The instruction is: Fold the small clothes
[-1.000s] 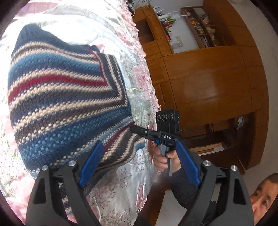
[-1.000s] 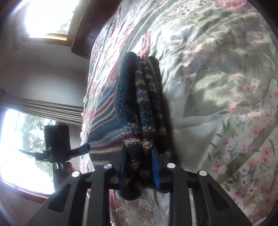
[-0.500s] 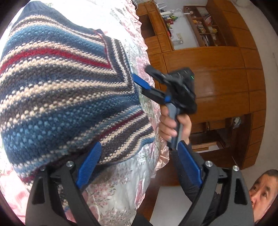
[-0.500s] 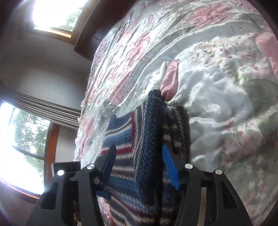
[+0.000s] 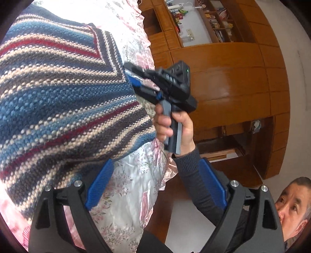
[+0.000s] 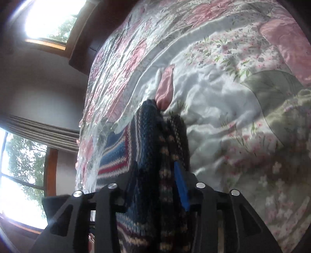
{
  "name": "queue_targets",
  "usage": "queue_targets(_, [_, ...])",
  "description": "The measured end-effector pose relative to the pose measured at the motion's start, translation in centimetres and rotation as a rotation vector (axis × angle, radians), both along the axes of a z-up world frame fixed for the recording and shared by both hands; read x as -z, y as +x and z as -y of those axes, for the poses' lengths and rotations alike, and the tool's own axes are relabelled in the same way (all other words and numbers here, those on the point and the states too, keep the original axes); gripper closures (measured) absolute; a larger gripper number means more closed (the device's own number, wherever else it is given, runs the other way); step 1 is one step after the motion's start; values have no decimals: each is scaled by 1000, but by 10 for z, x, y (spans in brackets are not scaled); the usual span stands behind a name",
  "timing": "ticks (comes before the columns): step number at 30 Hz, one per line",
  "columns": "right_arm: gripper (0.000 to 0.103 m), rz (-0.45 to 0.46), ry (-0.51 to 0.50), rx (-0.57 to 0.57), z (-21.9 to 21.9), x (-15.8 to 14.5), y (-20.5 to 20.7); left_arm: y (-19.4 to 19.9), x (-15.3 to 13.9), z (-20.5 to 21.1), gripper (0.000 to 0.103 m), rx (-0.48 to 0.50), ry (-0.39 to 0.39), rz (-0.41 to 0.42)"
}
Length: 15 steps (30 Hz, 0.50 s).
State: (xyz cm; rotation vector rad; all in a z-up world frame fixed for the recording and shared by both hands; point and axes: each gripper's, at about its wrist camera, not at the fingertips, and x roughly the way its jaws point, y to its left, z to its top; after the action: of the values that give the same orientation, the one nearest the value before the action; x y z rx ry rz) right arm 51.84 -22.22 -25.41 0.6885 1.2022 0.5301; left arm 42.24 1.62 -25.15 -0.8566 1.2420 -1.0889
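A folded striped knit sweater (image 5: 58, 101), in blue, red, beige and grey bands, lies on the floral bedspread (image 5: 126, 186). My left gripper (image 5: 155, 184) is open wide, and its left blue pad (image 5: 99, 184) sits just below the sweater's lower edge. In the left wrist view a hand (image 5: 171, 120) holds my right gripper (image 5: 136, 81), which is at the sweater's right edge. The right wrist view shows the sweater (image 6: 147, 136) as a thick stack of layers, and my right gripper (image 6: 157, 184) is shut on it. One blue pad (image 6: 180, 186) shows; the other is hidden by the knit.
Beyond the bed's edge in the left wrist view stands a wooden cabinet (image 5: 223, 77) with filled shelves (image 5: 217, 21). A person's head (image 5: 291, 202) is at the lower right. Bright windows (image 6: 44, 17) and a curtain (image 6: 38, 128) are left of the bedspread (image 6: 243, 97).
Half a second ago my right gripper stood open around the sweater's layers; now it is shut on them. The left gripper has stayed open, and the sweater looks slightly farther from it.
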Motion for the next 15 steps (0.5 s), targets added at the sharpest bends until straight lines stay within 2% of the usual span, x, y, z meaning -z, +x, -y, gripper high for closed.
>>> queue_targets(6, [46,-57,17,-81,2,-11,-37,-4,0,-10,14,-28,32,-8])
queue_targets(10, [48,-90,-2,-126,-16,-6,-44,-3,-3,-12,14,-33,35,-6])
queue_targets(11, [61,-92,2,-132,-19,-4,-45,-3,-4,-14,14,-35,35,-8])
queue_targets(12, [70,-93,12,-139,-21,-4,-45,-3,-4,-14,14,-36,34,-9])
queue_targets(15, [78,-44,12,-105,-8,-15,-51,-1,-7,-18,14,-40,2,-13])
